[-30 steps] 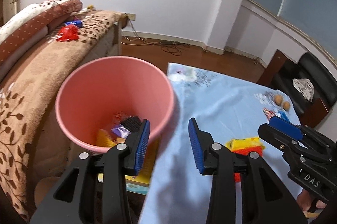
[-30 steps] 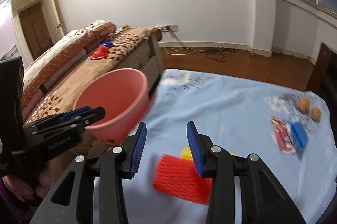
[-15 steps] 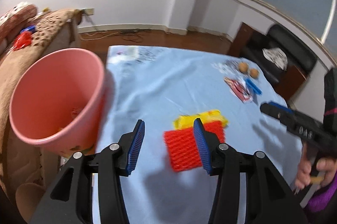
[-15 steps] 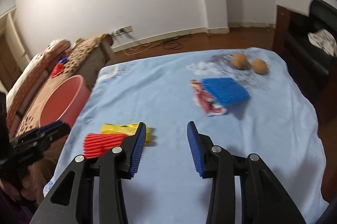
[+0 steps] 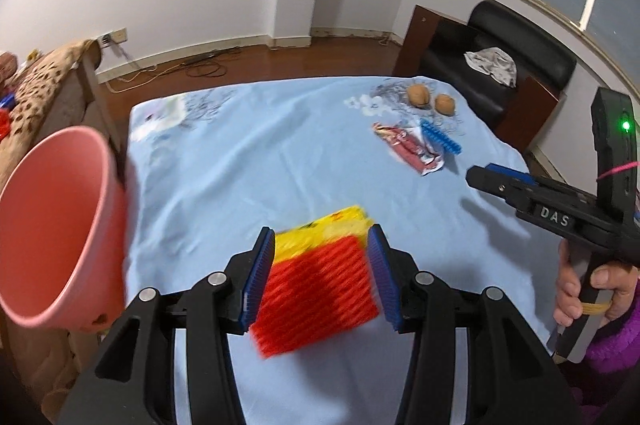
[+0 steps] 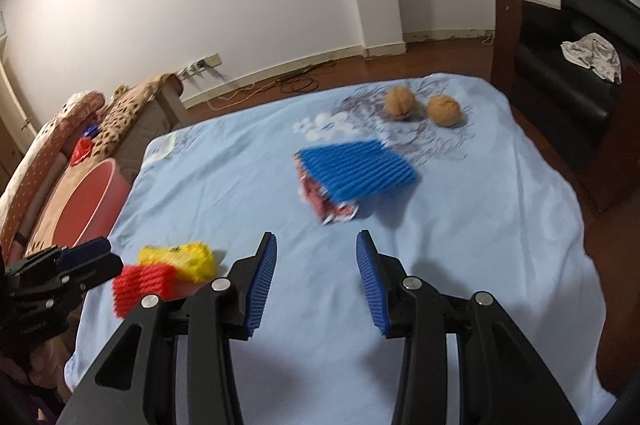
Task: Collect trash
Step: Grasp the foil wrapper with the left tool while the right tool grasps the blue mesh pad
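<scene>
Between left gripper (image 5: 322, 275) fingers, spread wide, not yet pinching: red foam net (image 5: 316, 295), yellow wrapper (image 5: 324, 231) behind. Right gripper (image 6: 316, 283) just widening, empty. Risk: grabbing both, one drops before pink bin (image 5: 52, 229).

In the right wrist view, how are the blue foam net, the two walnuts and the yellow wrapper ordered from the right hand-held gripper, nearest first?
From the right hand-held gripper:
1. Yellow wrapper, to its left, on the blue cloth.
2. Blue foam net, straight ahead, lying over a red wrapper.
3. Two walnuts, beyond the net; they lie side by side, too close to rank.
</scene>
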Tool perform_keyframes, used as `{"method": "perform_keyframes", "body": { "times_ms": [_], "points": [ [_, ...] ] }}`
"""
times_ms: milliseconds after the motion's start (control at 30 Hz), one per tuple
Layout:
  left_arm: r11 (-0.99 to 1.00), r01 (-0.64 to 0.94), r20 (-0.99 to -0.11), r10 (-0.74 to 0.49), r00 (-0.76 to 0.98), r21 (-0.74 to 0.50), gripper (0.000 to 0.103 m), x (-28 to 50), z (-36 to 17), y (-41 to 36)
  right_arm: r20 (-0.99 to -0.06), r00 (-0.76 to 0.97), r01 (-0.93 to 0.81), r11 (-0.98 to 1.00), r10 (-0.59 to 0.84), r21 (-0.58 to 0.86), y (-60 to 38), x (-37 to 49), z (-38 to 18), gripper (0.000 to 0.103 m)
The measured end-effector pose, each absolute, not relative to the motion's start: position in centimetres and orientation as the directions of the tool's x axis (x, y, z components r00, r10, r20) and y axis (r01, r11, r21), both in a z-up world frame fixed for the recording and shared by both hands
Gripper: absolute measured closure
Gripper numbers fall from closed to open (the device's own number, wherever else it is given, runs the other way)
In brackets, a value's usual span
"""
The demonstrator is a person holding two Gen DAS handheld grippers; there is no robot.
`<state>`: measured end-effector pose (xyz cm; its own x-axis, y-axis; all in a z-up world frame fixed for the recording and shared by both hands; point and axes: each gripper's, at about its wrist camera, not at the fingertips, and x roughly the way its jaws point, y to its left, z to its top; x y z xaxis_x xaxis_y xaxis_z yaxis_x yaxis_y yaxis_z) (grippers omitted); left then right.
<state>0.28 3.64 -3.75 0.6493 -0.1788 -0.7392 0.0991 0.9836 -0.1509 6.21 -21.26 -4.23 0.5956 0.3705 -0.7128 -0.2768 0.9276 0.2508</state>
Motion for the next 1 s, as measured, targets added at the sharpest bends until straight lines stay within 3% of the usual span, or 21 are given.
{"method": "perform_keyframes", "body": {
  "times_ms": [167, 400, 433, 467, 533, 1000],
  "points": [
    [0.98, 0.15, -0.752, -0.197, 0.629, -0.131, 0.054, 1.8, -4.5, 1.9, -0.703, 0.63, -0.292, 0.939, 0.33, 0.18, -20.9, 8.0, -3.6, 0.052],
    [0.968, 0.213, -0.771, -0.238, 0.591, -0.135, 0.054, 4.0, -5.0, 0.3, -0.707, 0.647, -0.332, 0.94, 0.286, 0.076, -19.6, 10.1, -4.5, 0.052],
    [0.966, 0.214, -0.77, -0.246, 0.589, -0.145, 0.054, 4.4, -5.0, 0.2, -0.709, 0.646, -0.326, 0.942, 0.282, 0.078, -19.7, 10.3, -4.8, 0.06],
    [0.965, 0.213, -0.77, -0.252, 0.586, -0.154, 0.054, 4.9, -5.0, 0.1, -0.714, 0.643, -0.316, 0.945, 0.276, 0.08, -19.8, 10.6, -5.0, 0.076],
    [0.963, 0.213, -0.771, -0.261, 0.581, -0.165, 0.054, 6.0, -5.1, -0.4, -0.734, 0.624, -0.293, 0.951, 0.267, 0.098, -20.4, 11.3, -5.7, 0.099],
    [0.927, 0.159, -0.767, -0.37, 0.525, -0.339, 0.055, 12.8, -7.2, -4.0, -0.684, 0.663, -0.177, 0.951, 0.306, 0.254, -26.0, 9.3, -5.4, 0.102]
  ]
}}
